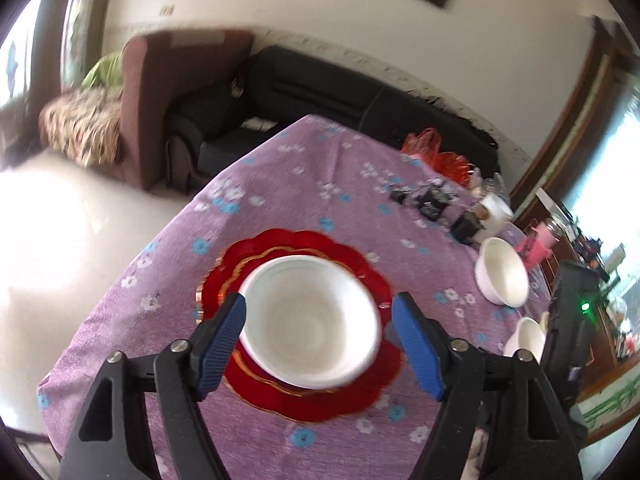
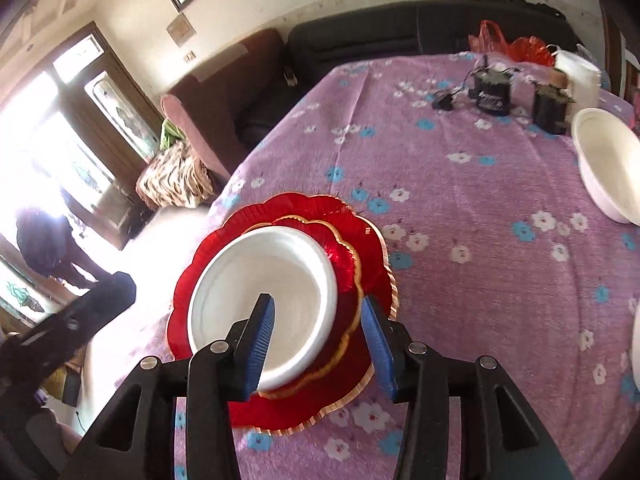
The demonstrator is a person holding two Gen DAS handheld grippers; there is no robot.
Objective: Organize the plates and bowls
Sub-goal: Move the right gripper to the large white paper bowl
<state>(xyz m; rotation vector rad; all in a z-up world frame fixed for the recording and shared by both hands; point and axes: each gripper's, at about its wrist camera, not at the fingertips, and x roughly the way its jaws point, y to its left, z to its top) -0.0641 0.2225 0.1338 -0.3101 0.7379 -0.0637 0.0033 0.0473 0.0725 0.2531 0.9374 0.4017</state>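
A white bowl sits on a small red scalloped plate, which rests on a larger red plate with a gold rim, on the purple flowered tablecloth. My left gripper hovers over the bowl, open, its blue pads on either side and apart from it. My right gripper is open too, and in its view the white bowl's right rim and the large plate lie below its fingers. Two more white bowls stand to the right.
Black chargers with cables, a white container and a red plastic bag occupy the far end of the table. The table's left edge drops to a bright floor. A black sofa and a brown armchair stand beyond.
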